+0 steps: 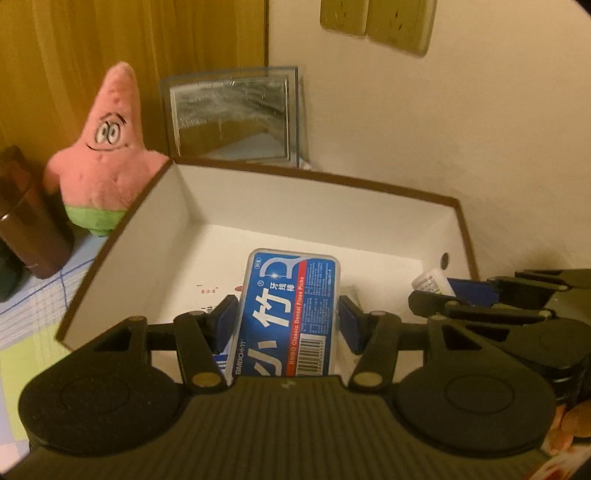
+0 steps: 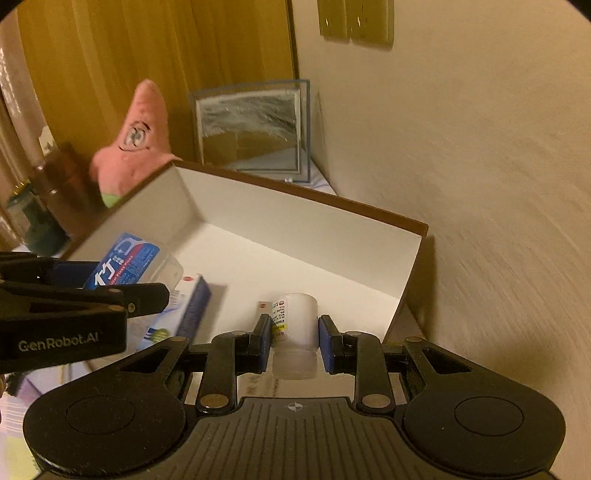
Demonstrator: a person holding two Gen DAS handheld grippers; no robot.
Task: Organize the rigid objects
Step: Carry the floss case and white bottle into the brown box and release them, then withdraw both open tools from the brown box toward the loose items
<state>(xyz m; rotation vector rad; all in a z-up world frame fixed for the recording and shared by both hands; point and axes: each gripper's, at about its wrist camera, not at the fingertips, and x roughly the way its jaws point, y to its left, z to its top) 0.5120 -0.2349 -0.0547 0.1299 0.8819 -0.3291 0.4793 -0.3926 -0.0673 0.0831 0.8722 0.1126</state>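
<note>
Floss-pick case, blue label, clear plastic, clamped between the blue pads of the left hand-held gripper; held above the floor of the white box, near its front left part, label up. Case tilted, long axis running away from the camera.

White pill bottle with printed label clamped by the right hand-held gripper; pads press on either side of the bottle body, cap end toward the camera. Bottle sits over the box's front right part, close to the right wall.

Box: white inside, brown rim, open top, stands on the table next to the cream wall. Inside it, below the left gripper, a blue-and-white carton lies on the floor, blurred in the right wrist view. Some small printed marks on the box floor, too small to read.

Behind the box's far left corner: pink star plush toy with green shorts, upright. Behind the far wall of the box: a framed picture leaning against the wall. Left of the box, beyond the plush: brown cylindrical container. Table cover left of the box shows light blue and green checks. Two wall sockets above the box on the cream wall
</note>
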